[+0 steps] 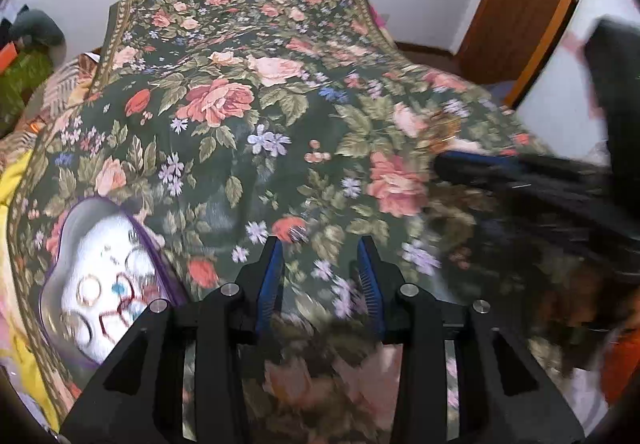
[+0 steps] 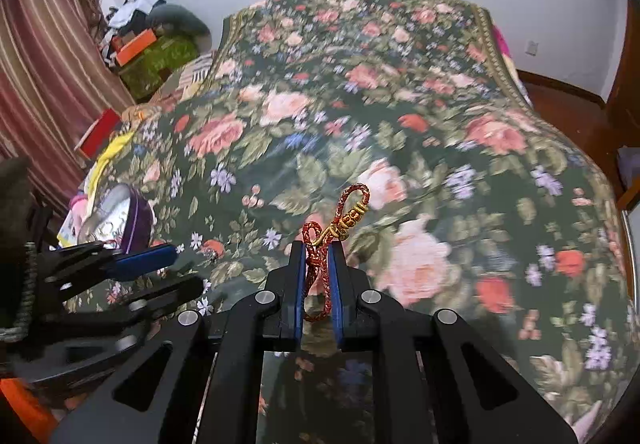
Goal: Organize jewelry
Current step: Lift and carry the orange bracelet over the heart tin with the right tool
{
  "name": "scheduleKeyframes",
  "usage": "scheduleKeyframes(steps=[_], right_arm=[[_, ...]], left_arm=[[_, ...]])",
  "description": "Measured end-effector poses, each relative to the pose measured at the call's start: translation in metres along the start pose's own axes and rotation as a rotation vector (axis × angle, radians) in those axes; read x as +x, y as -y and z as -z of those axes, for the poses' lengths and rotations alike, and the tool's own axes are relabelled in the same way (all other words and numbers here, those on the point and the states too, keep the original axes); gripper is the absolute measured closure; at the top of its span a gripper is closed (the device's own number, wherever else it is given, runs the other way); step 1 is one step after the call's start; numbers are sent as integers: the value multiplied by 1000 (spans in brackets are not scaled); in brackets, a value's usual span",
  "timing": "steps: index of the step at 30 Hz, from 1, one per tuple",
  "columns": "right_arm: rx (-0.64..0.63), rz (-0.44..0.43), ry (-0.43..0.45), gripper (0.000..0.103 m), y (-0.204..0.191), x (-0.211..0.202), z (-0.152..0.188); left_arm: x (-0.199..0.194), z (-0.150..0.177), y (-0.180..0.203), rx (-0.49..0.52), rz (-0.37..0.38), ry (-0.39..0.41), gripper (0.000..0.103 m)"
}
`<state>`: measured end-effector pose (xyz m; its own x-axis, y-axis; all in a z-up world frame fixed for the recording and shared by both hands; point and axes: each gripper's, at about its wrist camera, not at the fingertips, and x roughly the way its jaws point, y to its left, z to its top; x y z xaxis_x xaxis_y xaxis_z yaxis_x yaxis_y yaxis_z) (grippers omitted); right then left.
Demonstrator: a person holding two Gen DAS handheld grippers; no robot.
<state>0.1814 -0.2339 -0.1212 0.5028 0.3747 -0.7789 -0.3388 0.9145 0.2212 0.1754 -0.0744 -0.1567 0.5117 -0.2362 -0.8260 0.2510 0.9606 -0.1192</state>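
My right gripper [image 2: 318, 248] is shut on a red braided cord bracelet [image 2: 344, 218] with gold beads, held above the floral bedspread [image 2: 400, 104]; its loop sticks up past the fingertips. It shows blurred at the right edge of the left wrist view as the right gripper [image 1: 460, 160]. My left gripper [image 1: 320, 244] is open and holds nothing, hovering over the bedspread [image 1: 240, 104]. A purple-rimmed heart-shaped jewelry tin [image 1: 100, 284] lies open to its left, with rings and red cord pieces on white lining. The tin [image 2: 120, 216] sits at the left in the right wrist view, behind the left gripper [image 2: 160, 268].
The bed fills both views. Clutter with an orange box [image 2: 134, 44] and green fabric is piled by the striped curtain [image 2: 44, 64] at far left. A red box [image 2: 98, 130] and yellow cloth [image 2: 108, 152] lie at the bed's left edge. A wooden door [image 1: 520, 4] stands at right.
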Motion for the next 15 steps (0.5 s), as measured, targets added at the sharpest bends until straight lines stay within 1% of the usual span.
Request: scheduleKeyframes(steps=[1,2,3,5,7,8,10,15], right_arm=[[4,-2,5,93,2,-2,-1],[7,-3,12,93,3,-5,-1],[5,-3,16,93,4,-6,-1],[0,-1,25,93,5,-7,-2],[-4,-5,28,93,4,-8,-2],[-3,-7,31,93,3,-8,-2],[-2,-15,33,93,3,-8,-3],[-11,-27,41,93,-3,-10,-4]], left_arm=[[4,-1,1,4,-12,-3,65],[10,-2,1,8,-30,-10,68],[16,-3,2,13,-47,-22,75],[25,-3,1,18,-62,-39,82],[27,-2,2,28,-80,-24,87],[28,-2,3,30,-81,-24,94],[27,-2,3,28,-63,-20,94],[15,0,0,13,-49,3,94]])
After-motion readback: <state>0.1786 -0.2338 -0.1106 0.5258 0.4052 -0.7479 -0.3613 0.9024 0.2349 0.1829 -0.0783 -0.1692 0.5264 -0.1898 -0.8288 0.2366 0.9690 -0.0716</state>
